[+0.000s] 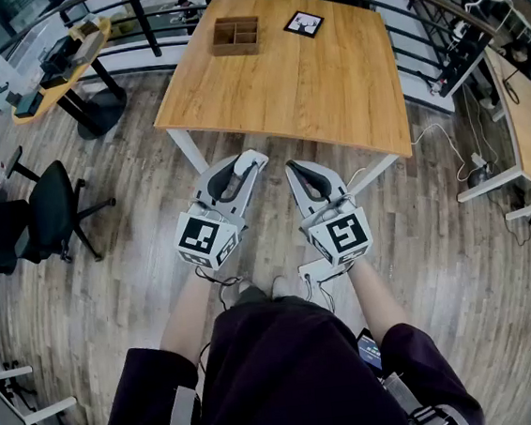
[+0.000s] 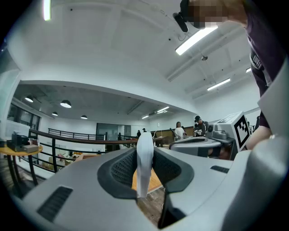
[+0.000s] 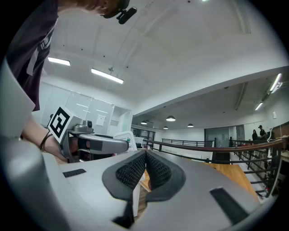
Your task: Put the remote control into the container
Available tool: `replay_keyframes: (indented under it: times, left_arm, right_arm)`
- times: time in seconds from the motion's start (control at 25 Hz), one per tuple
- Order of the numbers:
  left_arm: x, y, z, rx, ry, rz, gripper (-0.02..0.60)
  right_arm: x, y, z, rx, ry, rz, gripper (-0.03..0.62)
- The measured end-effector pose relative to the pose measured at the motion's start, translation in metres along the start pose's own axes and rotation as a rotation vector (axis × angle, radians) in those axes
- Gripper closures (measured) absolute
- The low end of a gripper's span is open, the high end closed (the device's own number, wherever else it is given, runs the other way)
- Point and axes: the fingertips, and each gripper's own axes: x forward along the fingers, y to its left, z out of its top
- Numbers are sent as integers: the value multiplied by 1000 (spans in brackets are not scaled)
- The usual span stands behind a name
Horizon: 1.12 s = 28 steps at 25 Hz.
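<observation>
Two grippers, hand-held, were logged short of the wooden table point(image 1: 328, 87), on its near side. Left gripper point(image 2: 145, 151): pads clamped on a slim white piece standing edge-on between them, judged to be the remote control point(image 2: 145, 167) (no other candidate lay on the table). Right gripper point(image 3: 145, 155): pads pressed together, nothing between them. Container point(image 1: 235, 34): wooden, compartmented, at the table's far edge, well apart from both grippers. A black-and-white square tile point(image 1: 303, 24) sat near it along the same edge. Handling, estimated: the remote control was probably light, rigid and smooth-shelled, so liable to slip or pivot in a narrow pinch. It was best held across its flat faces near mid-length, as it appeared to be, and lowered flat into one compartment.
</observation>
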Motion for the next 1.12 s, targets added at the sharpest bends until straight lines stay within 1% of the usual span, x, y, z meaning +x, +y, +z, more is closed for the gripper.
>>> replay_keyframes:
  times: [0.28, 0.52, 0.76, 1.0, 1.12]
  left_arm:
    - [23, 15, 0, 4, 4, 9, 472]
    - [51, 47, -7, 16, 15, 4, 472]
    - [82, 105, -20, -10, 17, 2, 472]
    - [123, 178, -32, -22, 31, -28, 472]
    - [143, 213, -30, -35, 29, -45, 472]
  right_arm:
    - [17, -21, -8, 25, 9, 2, 576]
    - [51, -41, -19, 39, 10, 2, 576]
    - [112, -63, -31, 55, 18, -3, 576]
    - [191, -85, -43, 64, 40, -15, 576]
    - [226, -101, -43, 72, 46, -33, 576]
